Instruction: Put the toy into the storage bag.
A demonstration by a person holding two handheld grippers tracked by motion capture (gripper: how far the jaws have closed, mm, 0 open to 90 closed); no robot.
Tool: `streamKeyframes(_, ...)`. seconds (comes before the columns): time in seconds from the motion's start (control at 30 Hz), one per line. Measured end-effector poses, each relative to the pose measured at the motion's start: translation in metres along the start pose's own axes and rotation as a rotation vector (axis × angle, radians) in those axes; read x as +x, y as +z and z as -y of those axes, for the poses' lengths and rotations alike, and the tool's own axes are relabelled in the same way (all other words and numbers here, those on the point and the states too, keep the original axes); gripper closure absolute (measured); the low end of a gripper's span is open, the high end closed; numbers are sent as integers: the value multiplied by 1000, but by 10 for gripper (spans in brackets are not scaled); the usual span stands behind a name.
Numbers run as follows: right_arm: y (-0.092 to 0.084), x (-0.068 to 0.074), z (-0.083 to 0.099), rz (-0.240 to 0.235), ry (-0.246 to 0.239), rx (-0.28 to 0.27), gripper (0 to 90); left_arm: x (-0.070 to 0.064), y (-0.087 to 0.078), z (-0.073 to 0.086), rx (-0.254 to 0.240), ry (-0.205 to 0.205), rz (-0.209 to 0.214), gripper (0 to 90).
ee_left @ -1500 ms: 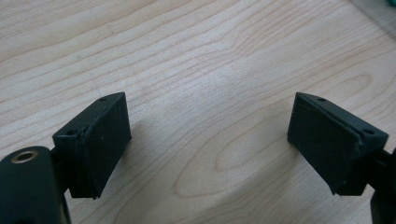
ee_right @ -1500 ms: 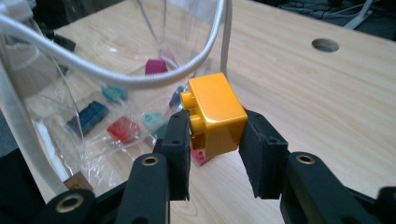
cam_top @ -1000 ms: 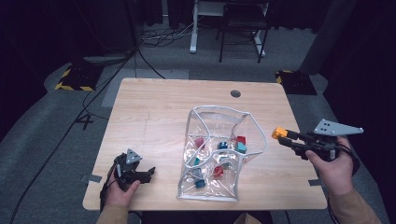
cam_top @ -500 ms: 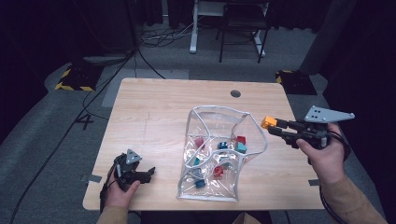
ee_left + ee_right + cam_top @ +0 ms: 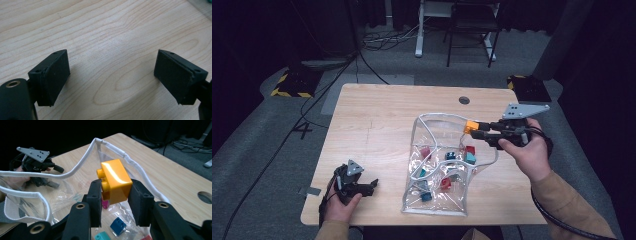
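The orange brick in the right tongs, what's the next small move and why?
Probably ease the right tongs a little farther over the clear bag mouth, then open. The orange brick is clamped between both pads, level with the bag's white rim, and other bricks already lie inside.

Orange block; clear, white-edged bag; black gripper.

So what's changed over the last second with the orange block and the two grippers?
The right gripper, jaws shut on the orange block, has carried it leftward from beyond the bag's right side to over the rim of the clear bag. The grip itself is unchanged. The left gripper rests in the same spot on the table, jaws open, and the bag with its small blocks has stayed put.
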State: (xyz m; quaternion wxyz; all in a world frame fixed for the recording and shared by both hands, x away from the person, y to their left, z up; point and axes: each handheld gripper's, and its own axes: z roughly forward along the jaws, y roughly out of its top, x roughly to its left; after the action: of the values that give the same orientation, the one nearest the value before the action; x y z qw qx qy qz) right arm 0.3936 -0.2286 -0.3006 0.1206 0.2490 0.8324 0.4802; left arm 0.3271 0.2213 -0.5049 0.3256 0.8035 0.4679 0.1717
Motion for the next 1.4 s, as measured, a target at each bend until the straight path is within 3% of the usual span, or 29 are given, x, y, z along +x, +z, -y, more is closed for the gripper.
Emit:
streamKeyframes(0.17,20,1,-4,-20,1,45,648,0,0,0,0,0,0,135)
streamKeyframes(0.3,39,2,-6,-35,6,114,648,0,0,0,0,0,0,135)
streamKeyframes(0.5,52,4,-6,-51,22,181,647,0,0,0,0,0,0,135)
streamKeyframes(0.57,58,6,-5,-55,35,234,647,0,0,0,0,1,-1,135)
streamKeyframes(0.8,68,8,-2,-66,50,301,646,0,0,0,0,0,0,135)
streamKeyframes(0.93,71,9,1,-71,49,316,639,0,0,0,0,0,0,135)
streamKeyframes(1.03,74,11,4,-78,57,331,504,0,0,0,0,0,0,135)
streamKeyframes(1.13,71,12,4,-61,51,294,410,0,0,0,0,0,0,135)
streamKeyframes(1.4,51,14,0,-55,52,216,425,0,0,0,0,0,0,135)
